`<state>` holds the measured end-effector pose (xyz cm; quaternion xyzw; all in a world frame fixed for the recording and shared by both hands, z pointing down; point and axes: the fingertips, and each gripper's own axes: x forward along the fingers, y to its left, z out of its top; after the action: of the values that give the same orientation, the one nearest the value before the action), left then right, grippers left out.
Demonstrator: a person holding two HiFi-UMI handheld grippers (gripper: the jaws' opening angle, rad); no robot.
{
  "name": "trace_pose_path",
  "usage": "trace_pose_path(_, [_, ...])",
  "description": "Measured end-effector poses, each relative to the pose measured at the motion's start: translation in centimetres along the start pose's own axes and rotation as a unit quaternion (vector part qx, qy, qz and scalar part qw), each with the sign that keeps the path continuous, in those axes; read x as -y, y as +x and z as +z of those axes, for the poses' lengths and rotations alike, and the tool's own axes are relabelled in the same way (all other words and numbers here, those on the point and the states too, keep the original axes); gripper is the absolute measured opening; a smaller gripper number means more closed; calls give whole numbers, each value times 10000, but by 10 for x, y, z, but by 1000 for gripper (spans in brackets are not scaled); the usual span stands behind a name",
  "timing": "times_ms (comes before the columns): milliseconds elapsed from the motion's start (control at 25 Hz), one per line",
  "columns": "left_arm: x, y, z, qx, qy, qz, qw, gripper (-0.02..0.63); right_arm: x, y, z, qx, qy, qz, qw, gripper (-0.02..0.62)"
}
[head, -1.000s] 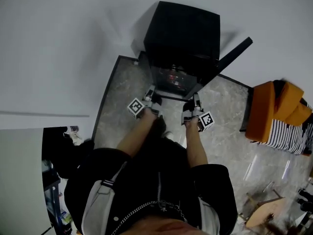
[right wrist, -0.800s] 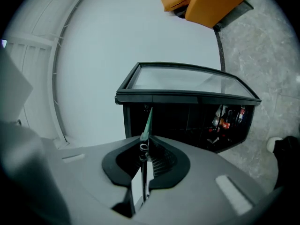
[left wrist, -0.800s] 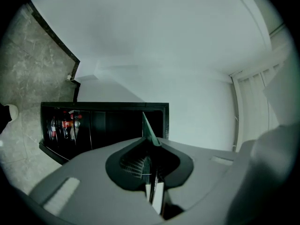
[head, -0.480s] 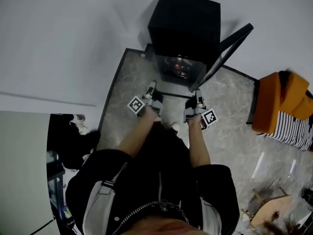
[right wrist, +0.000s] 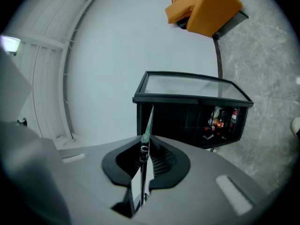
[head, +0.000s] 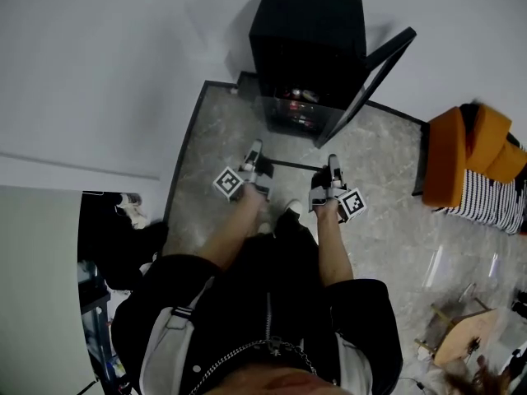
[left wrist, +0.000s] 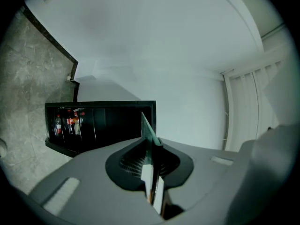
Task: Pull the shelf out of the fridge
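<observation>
The black mini fridge (head: 309, 48) stands against the white wall with its door (head: 375, 76) swung open to the right and bottles (head: 298, 109) inside. The glass shelf (head: 294, 164) is out of the fridge, a thin strip held level between my two grippers above the floor. My left gripper (head: 254, 150) is shut on its left edge and my right gripper (head: 333, 165) holds its right edge. In the left gripper view the shelf (left wrist: 149, 130) shows edge-on between the pads, with the fridge (left wrist: 101, 121) behind. In the right gripper view the shelf (right wrist: 147, 121) also stands edge-on, and those jaws are opening slightly.
An orange seat with a striped cloth (head: 465, 167) sits at the right. A dark skirting strip (head: 183, 159) borders the grey stone floor on the left. The person's shoe (head: 292, 210) is just below the shelf. Clutter lies at the lower right (head: 461, 344).
Both grippers have drawn back from the fridge's mouth with the shelf between them. A stretch of floor now shows between the shelf and the fridge.
</observation>
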<state>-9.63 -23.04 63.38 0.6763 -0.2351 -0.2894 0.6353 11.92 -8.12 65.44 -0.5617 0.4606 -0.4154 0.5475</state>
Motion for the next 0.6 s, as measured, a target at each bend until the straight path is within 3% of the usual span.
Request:
trace_pose_path(200, [12, -32, 1, -128, 46, -89, 9999, 25, -11, -33, -19, 172, -72, 173, 9997, 21])
trace_pose_path(600, [15, -94, -4, -244, -70, -172, 9995, 25, -18, -92, -51, 266, -186, 73, 9994, 20])
